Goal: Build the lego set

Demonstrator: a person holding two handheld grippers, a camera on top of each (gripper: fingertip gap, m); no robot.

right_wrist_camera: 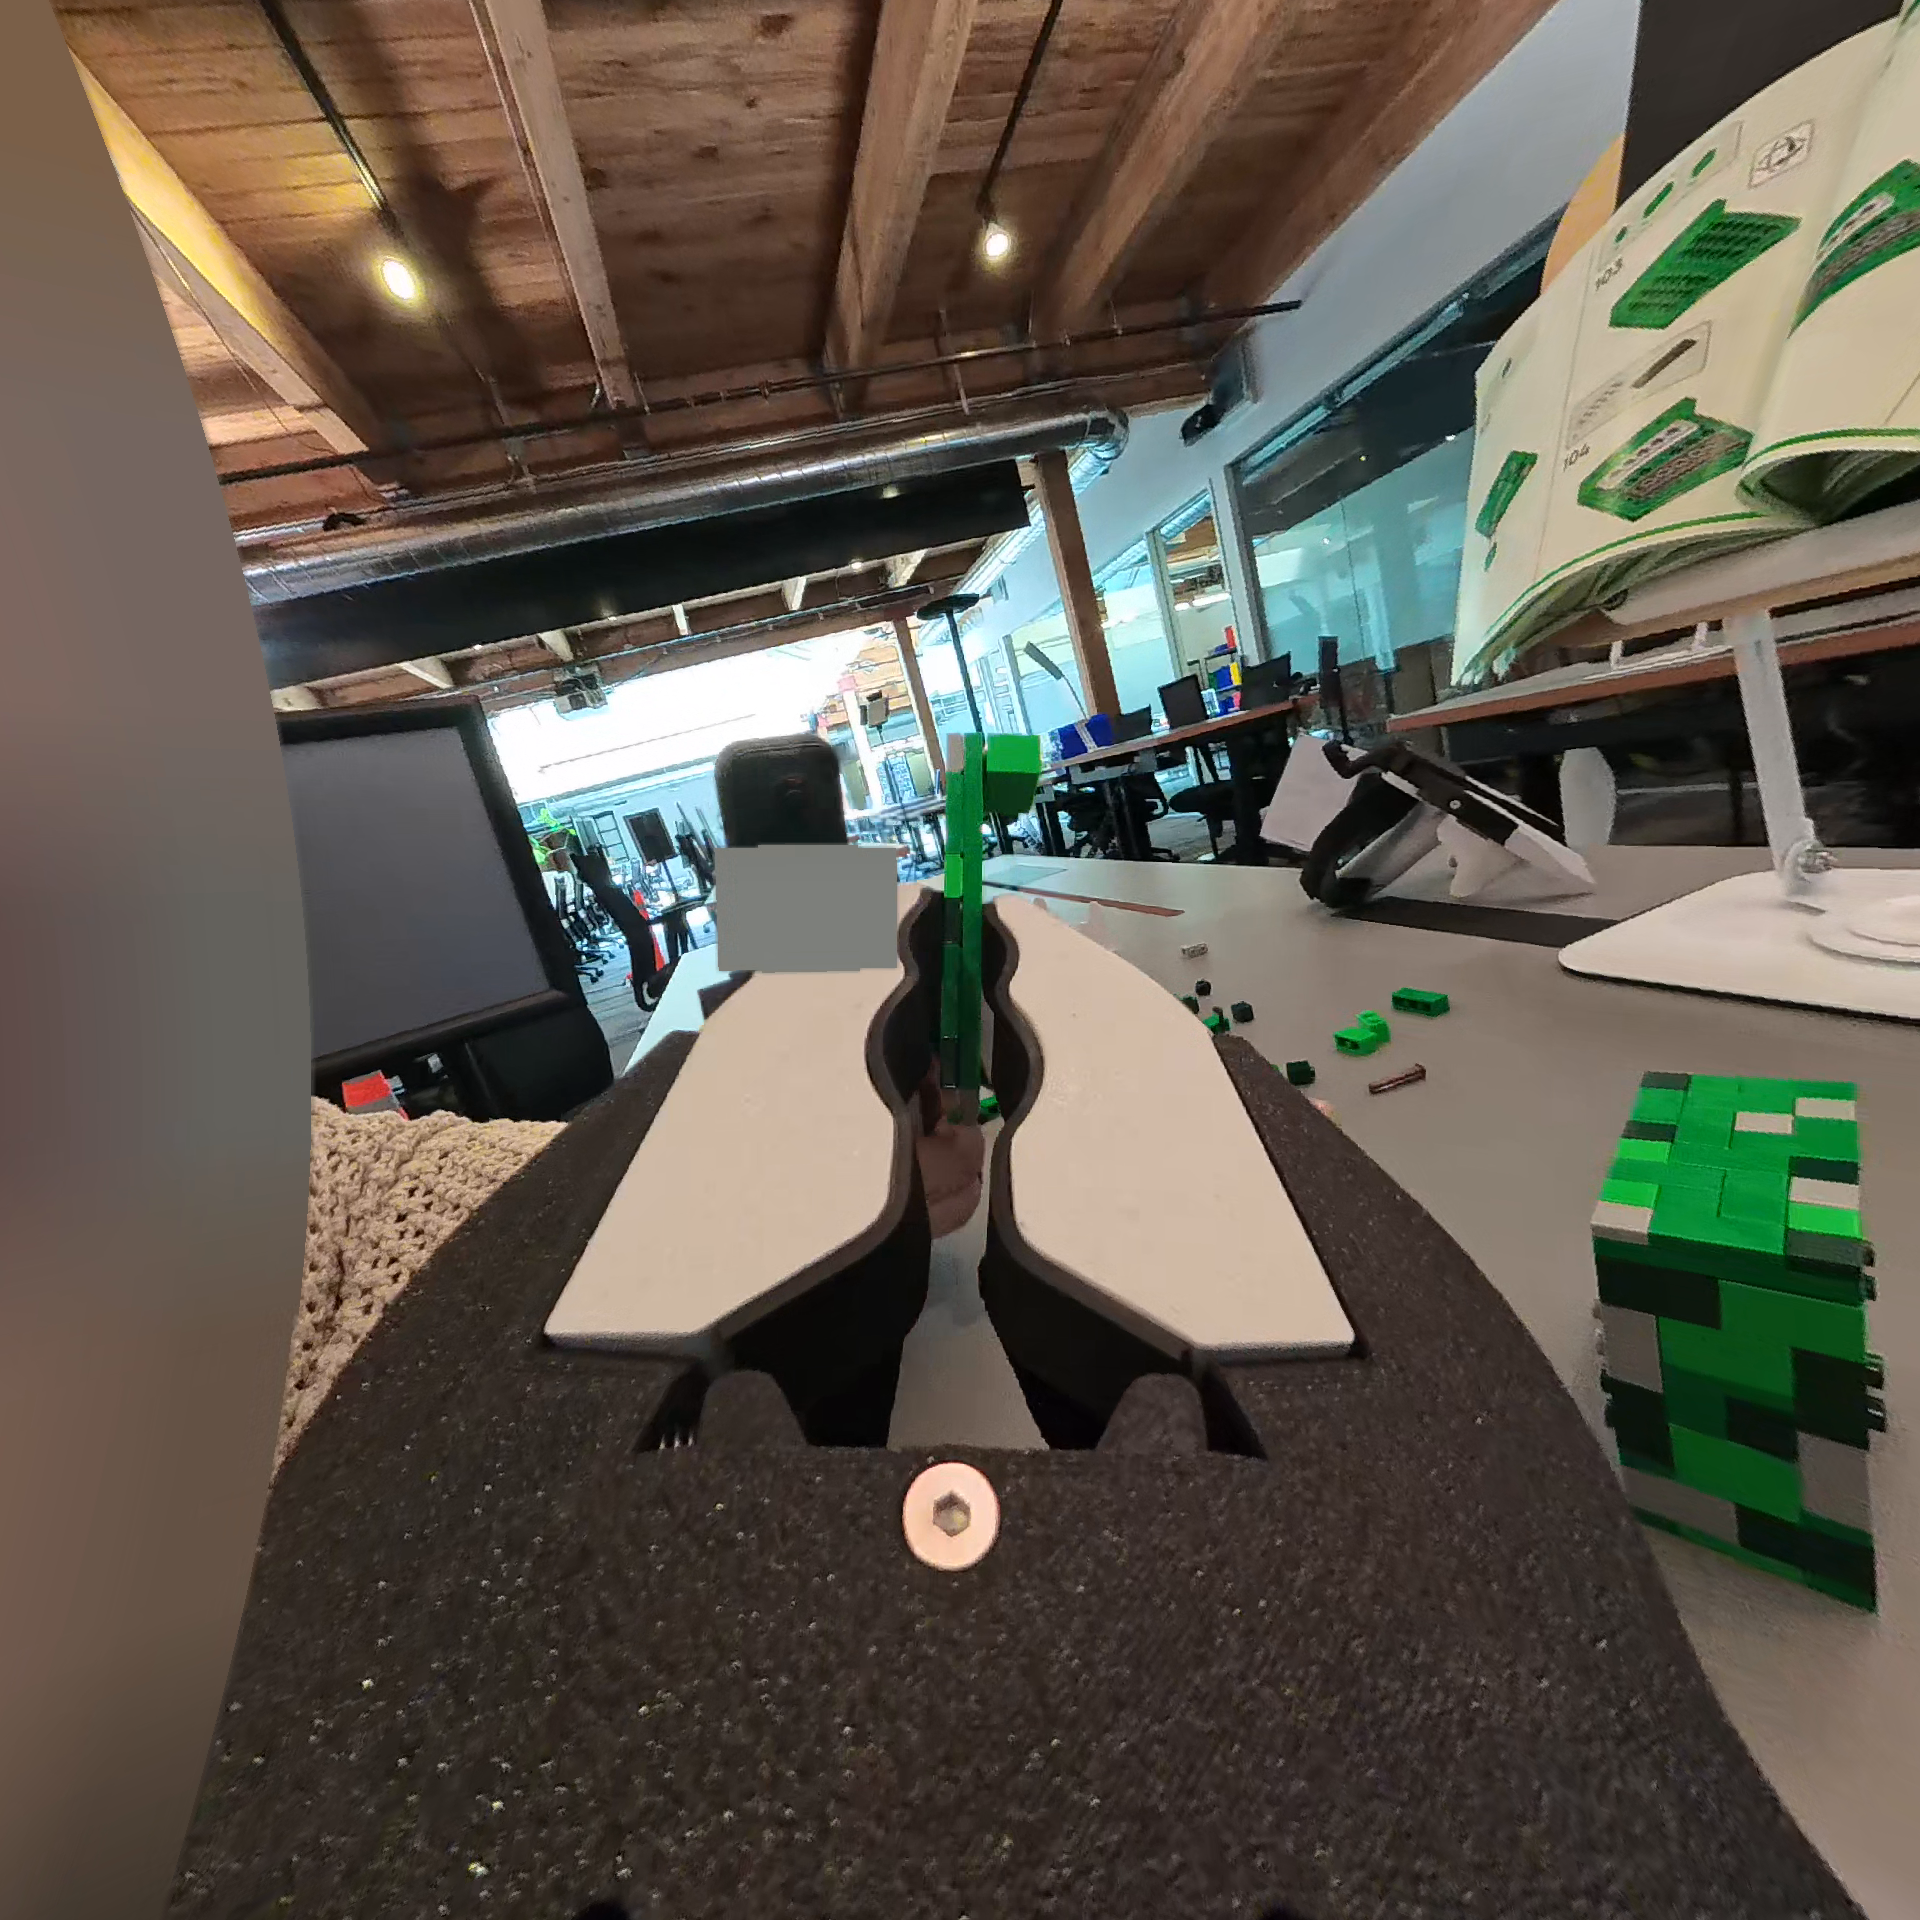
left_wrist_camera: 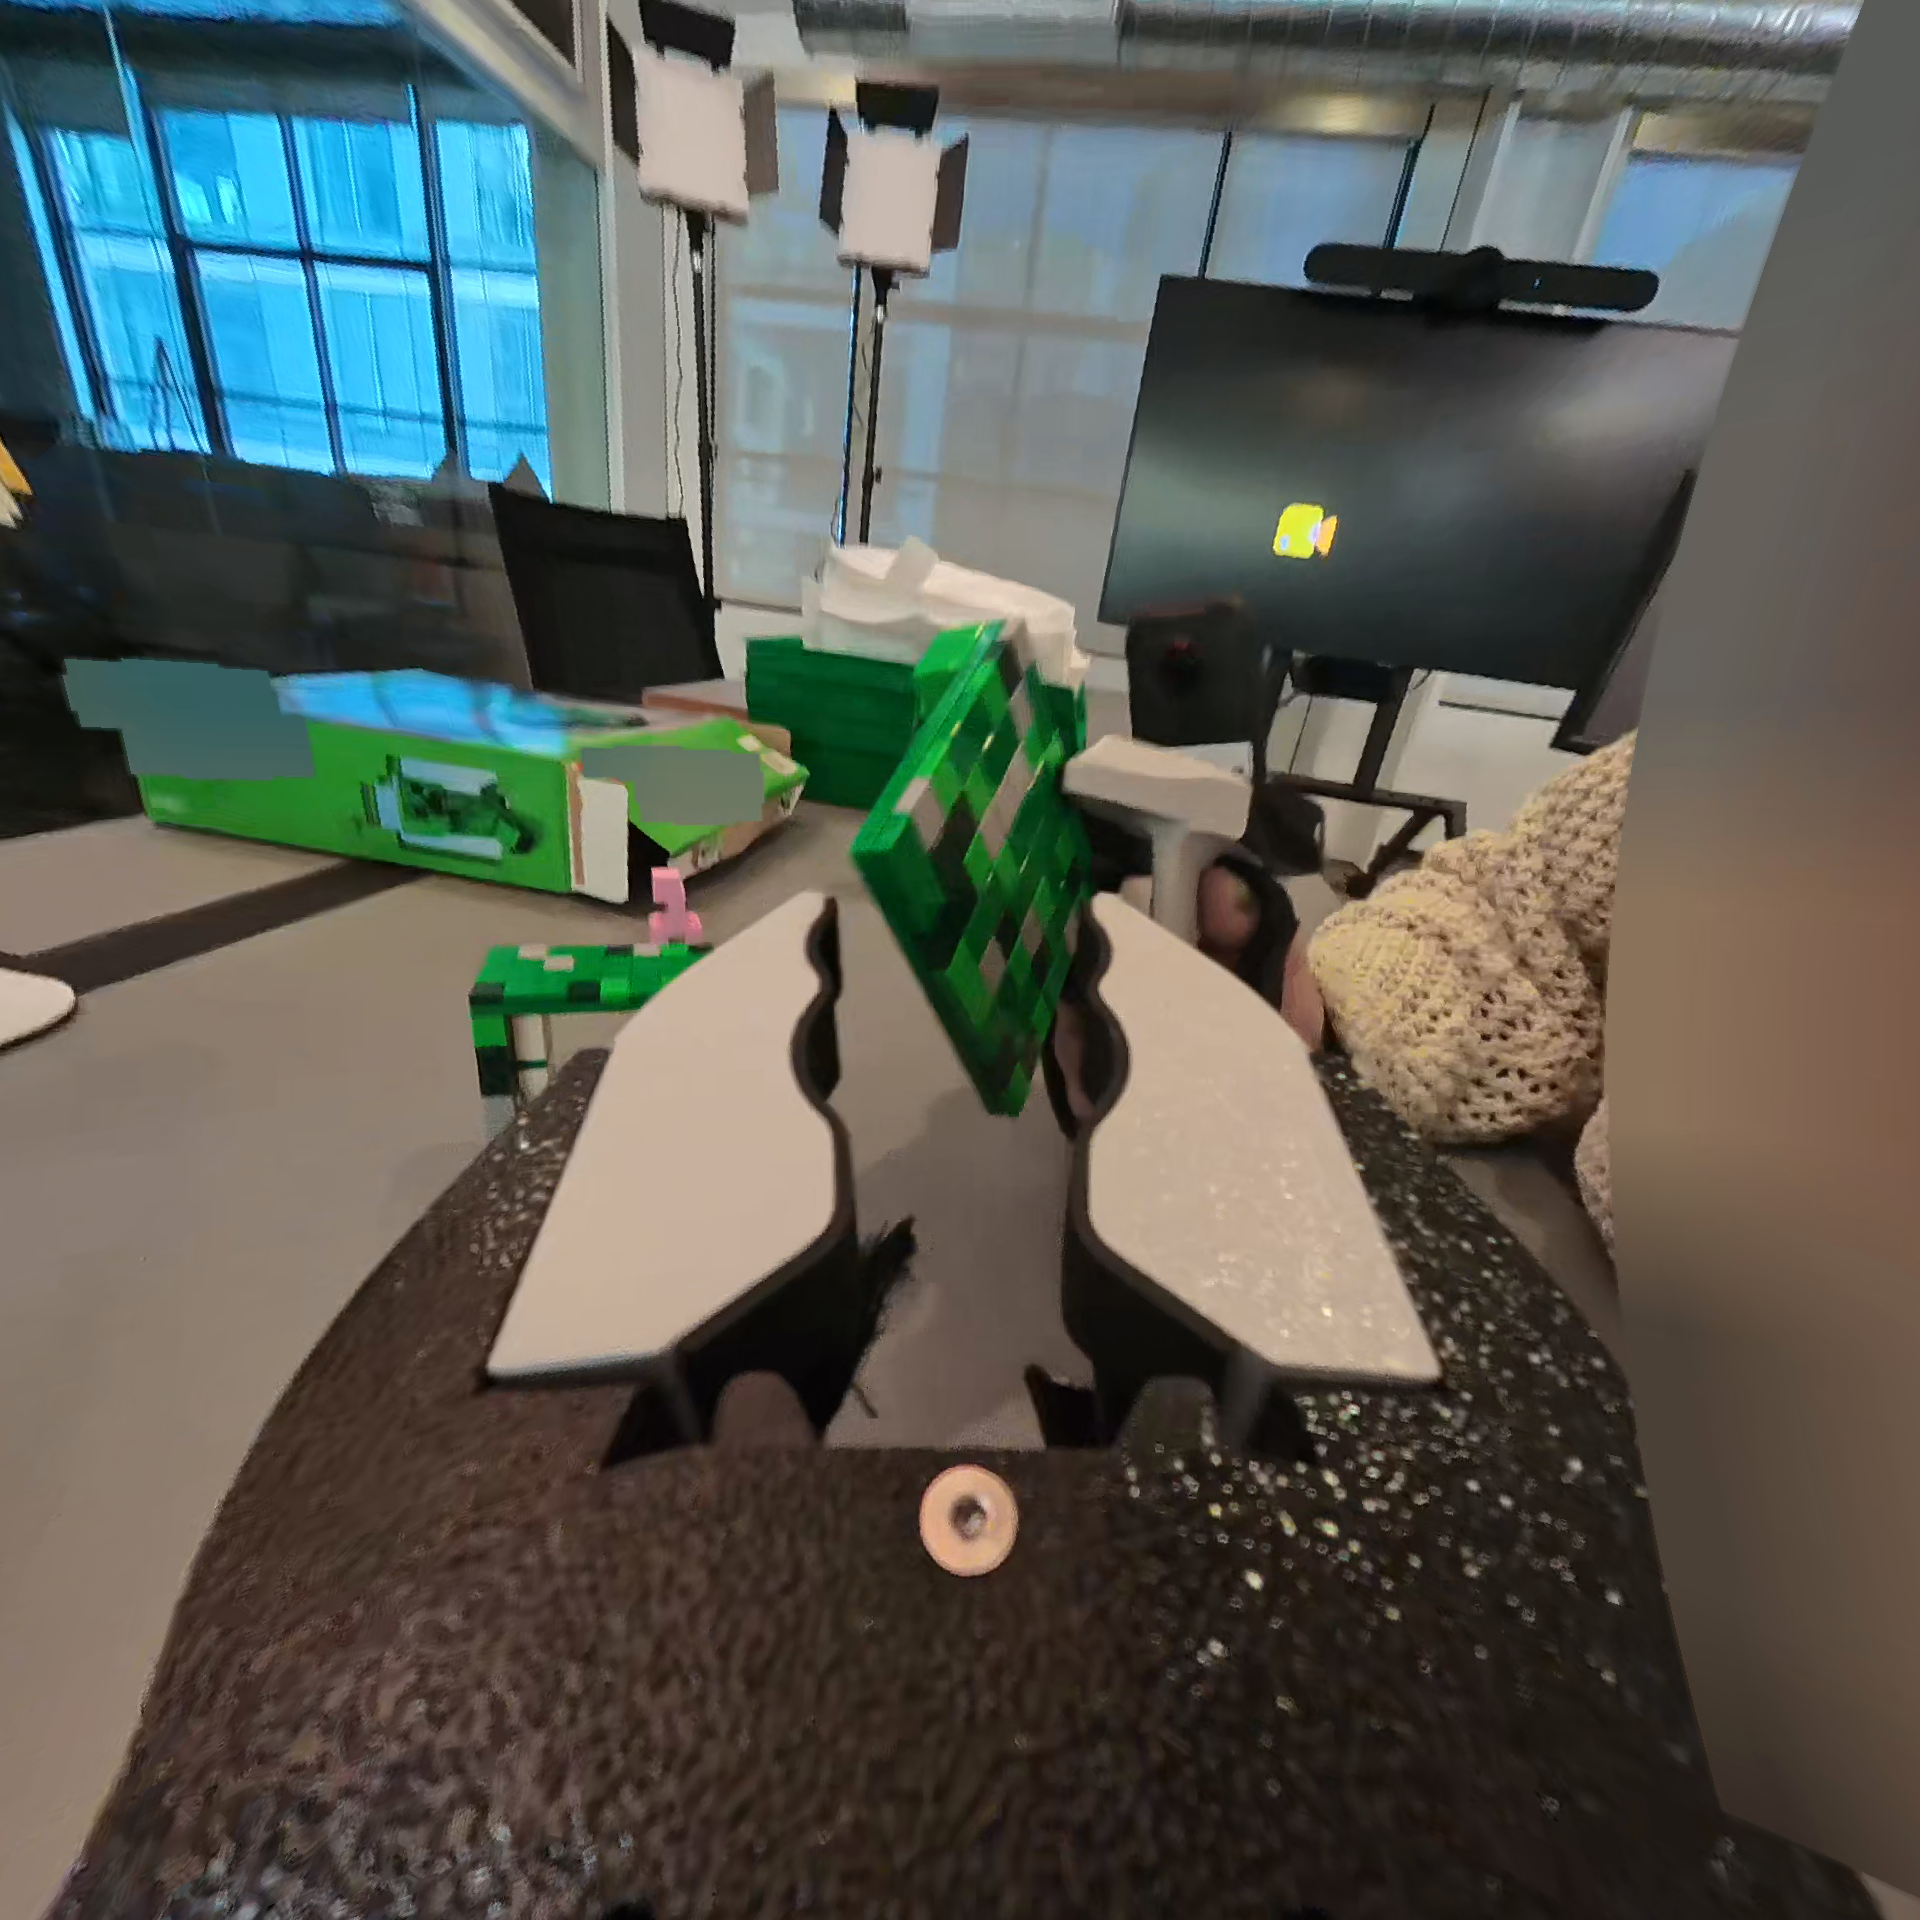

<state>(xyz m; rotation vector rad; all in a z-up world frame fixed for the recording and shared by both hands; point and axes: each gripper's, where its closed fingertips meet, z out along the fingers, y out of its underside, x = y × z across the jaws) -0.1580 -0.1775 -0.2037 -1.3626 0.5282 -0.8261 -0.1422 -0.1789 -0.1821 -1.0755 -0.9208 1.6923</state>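
Note:
A flat green, grey and black checkered lego panel [left_wrist_camera: 977, 831] hangs tilted above the grey table [left_wrist_camera: 260, 1091]. My right gripper [right_wrist_camera: 951, 914] is shut on it; in the right wrist view the panel [right_wrist_camera: 966, 821] stands edge-on between the fingers. The right gripper also shows in the left wrist view [left_wrist_camera: 1153, 800], behind the panel. My left gripper [left_wrist_camera: 961, 920] is open, and the panel's lower corner hangs between its fingers, close to the right one. A built green lego cube [right_wrist_camera: 1745, 1330] stands on the table at the right.
A green lego structure [left_wrist_camera: 561, 987] with a pink piece sits ahead left, with the set's box [left_wrist_camera: 416, 790] behind it. Loose bricks [right_wrist_camera: 1382, 1029] lie on the table. An open instruction booklet [right_wrist_camera: 1714, 312] rests on a white stand. A knit sleeve [left_wrist_camera: 1455, 987] is at the right. Less than 4 cm separates the two grippers' tips. About 12 cm separates my left fingertips from the built green lego cube [right_wrist_camera: 1745, 1330].

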